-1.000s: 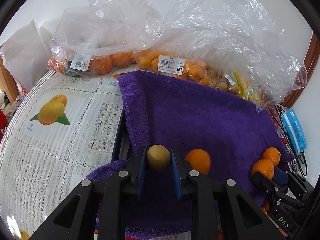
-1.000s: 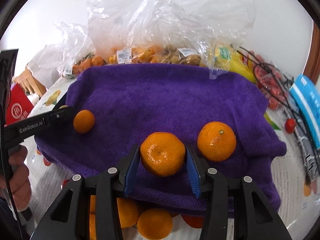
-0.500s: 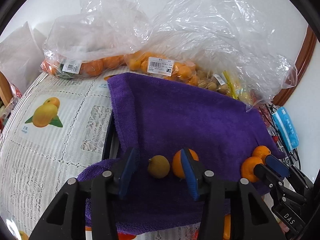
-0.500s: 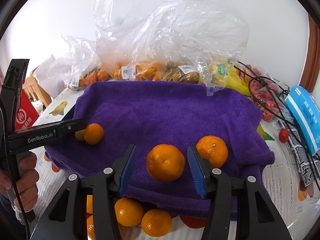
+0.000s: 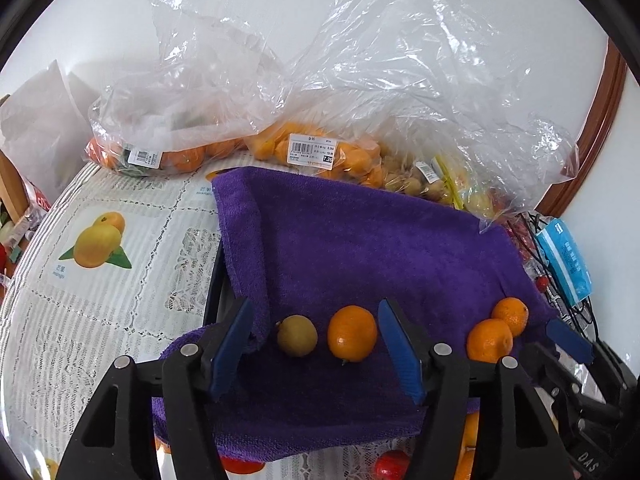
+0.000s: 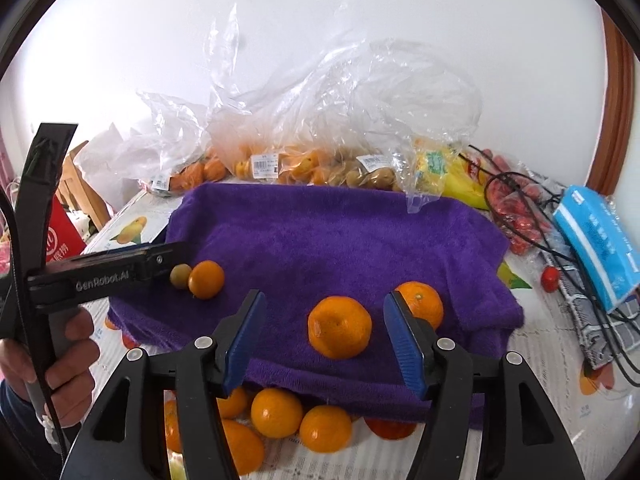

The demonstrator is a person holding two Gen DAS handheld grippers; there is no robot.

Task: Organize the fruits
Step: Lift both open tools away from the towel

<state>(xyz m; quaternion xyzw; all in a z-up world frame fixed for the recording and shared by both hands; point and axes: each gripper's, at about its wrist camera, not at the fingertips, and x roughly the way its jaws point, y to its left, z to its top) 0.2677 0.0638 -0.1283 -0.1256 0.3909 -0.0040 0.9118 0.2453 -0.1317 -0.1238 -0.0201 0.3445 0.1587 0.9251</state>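
Now I have both grippers letting go, and every placed fruit rests on the purple towel (image 5: pixel 360 248), which covers a raised support on the table (image 5: pixel 100 320). Behind it lie the clear bags (image 5: pixel 360 80) of unsorted fruit against the wall.

A second ago each gripper clamped one fruit; both fruits now sit free on the towel, so two placements are complete.

Right gripper (image 6: pixel 332 340): its jaws are opening. The large tangerine (image 6: pixel 339 327) stands between the blue pads with a clear gap on each side, just beside a second tangerine (image 6: pixel 420 304) at the towel's front edge. In this view the towel and fruit sit smaller and farther than before, so I judge the gripper is backing off.

Left gripper (image 5: pixel 316 344): its jaws are opening as well. Between the pads lie the small brownish-green fruit (image 5: pixel 297 335), which it held a second ago, and a small orange (image 5: pixel 352 333); the two sit close side by side and neither touches a pad. The right view shows the same pair at the towel's left end, just off the left gripper's tip.

Loose oranges (image 6: pixel 280 416) remain on the table below the towel's front edge. I judge the next step is to fetch one of these or reach into a bag. Risk: round fruit near the towel's edge may roll off if I brush it while withdrawing.
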